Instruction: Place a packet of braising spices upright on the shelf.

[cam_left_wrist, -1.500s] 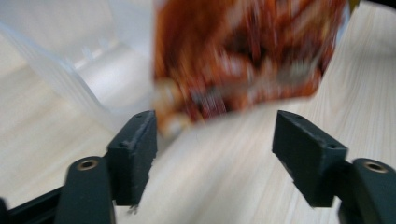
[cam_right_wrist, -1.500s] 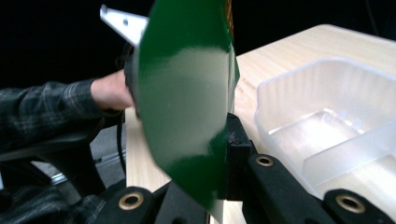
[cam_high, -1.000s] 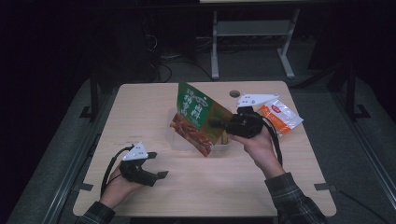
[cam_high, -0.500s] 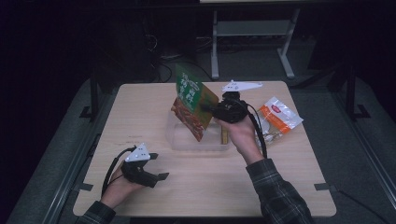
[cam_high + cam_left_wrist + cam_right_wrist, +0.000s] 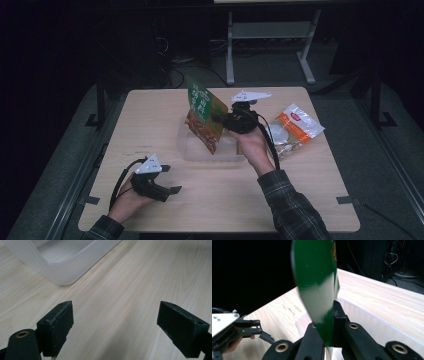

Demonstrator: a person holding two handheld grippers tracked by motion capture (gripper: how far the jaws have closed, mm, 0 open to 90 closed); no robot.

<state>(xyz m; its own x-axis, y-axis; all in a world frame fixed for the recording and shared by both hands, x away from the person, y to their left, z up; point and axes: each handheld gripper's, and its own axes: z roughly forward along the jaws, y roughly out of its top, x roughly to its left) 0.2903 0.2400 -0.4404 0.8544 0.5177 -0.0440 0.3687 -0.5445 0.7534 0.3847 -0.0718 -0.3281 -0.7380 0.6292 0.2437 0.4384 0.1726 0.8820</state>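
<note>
Pinching the green-and-orange foil snack pouch [image 5: 204, 118] at frame centre above the clear plastic tray [image 5: 192, 150], the right claw [image 5: 222, 119] grips one edge; it could slip; the left claw [image 5: 170, 190] rests spread on the counter [image 5: 310, 190].

The left gripper [image 5: 116, 330] is seen from behind its two black jaws, which rise from the bottom edge and stand wide apart with nothing between them, one pad [image 5: 58, 327] at lower left and the other at lower right. Beneath and beyond the jaws lies the light wooden table [image 5: 140, 282], its grain running diagonally across the frame. At upper left, the rounded corner of a translucent white container [image 5: 60, 272] rests on the table, well apart from the jaws, with its rim and part of its interior visible.
</note>
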